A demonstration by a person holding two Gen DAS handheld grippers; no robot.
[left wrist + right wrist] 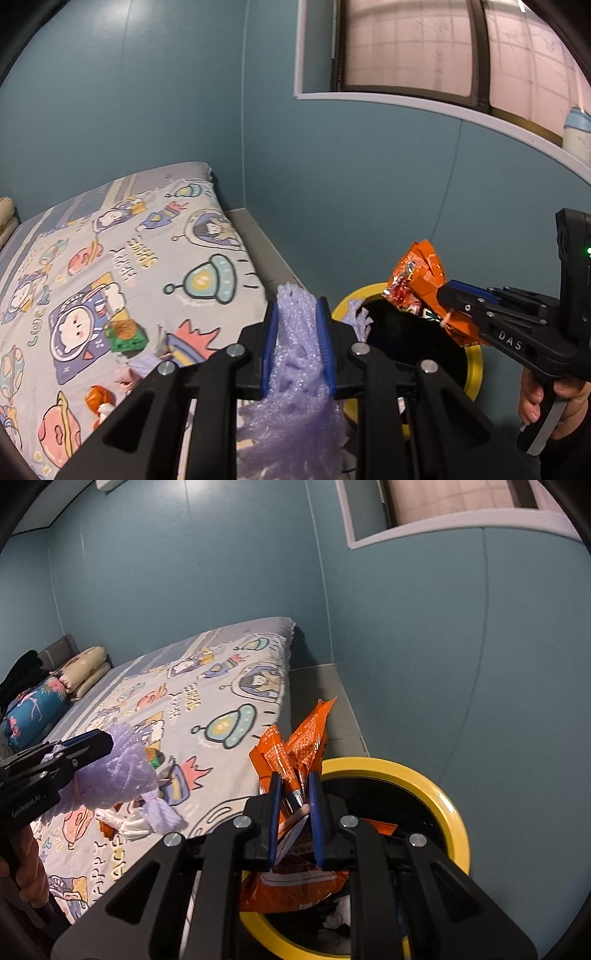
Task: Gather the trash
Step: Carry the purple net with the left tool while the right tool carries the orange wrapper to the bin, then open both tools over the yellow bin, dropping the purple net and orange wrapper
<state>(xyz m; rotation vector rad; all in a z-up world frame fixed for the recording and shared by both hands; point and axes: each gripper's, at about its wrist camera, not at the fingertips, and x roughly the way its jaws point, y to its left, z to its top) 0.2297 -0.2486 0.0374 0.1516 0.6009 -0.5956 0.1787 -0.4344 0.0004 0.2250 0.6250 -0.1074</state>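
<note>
Right now our left tongs (297,325) are clenched on a purple foam net (295,369), held at the bed's edge beside the yellow-rimmed trash bin (448,805). Our right tongs (293,797) grip a crumpled orange snack bag (295,746) over the bin's black opening. Further out on the cartoon bedsheet (74,258) lie a green wrapper (125,334), small orange scrap (96,397), white bits. Pillows (85,666) at the far end by the blue wall.
</note>
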